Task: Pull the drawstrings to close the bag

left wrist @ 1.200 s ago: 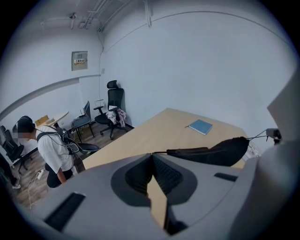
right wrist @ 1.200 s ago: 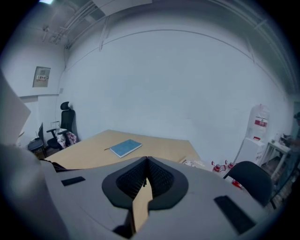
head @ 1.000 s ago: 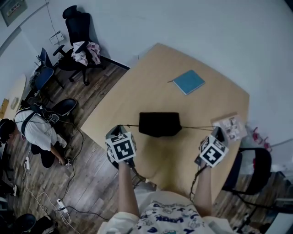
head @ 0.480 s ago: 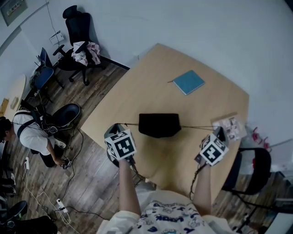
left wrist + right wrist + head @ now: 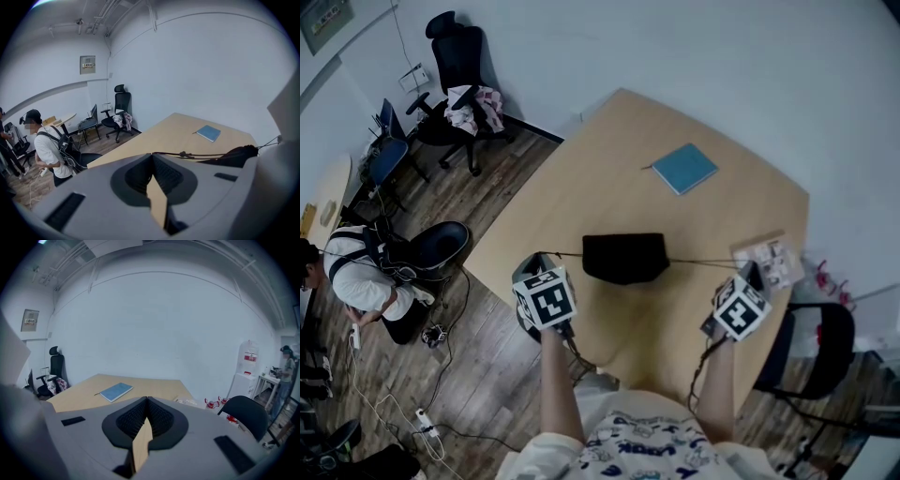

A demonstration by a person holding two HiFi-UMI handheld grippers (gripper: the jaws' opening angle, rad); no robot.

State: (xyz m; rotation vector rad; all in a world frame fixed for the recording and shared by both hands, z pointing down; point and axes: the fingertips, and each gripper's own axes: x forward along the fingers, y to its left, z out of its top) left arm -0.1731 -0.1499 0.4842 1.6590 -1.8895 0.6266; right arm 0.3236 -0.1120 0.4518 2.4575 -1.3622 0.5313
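Observation:
A black drawstring bag lies on the wooden table, its mouth gathered. A thin drawstring runs taut from its left side to my left gripper, which is shut on it. In the left gripper view the cord leaves the shut left gripper and leads right to the bag. The right drawstring stretches to my right gripper, shut on its end. In the right gripper view the right gripper has its jaws together, and cord and bag are hidden.
A blue notebook lies at the far side of the table, and a printed leaflet lies at its right edge. A black chair stands to the right. On the floor at left a person crouches among cables beside a stool.
Both grippers and the bag have stayed put with the cords taut. The person on the floor at left has shifted, and the stool beside them has moved.

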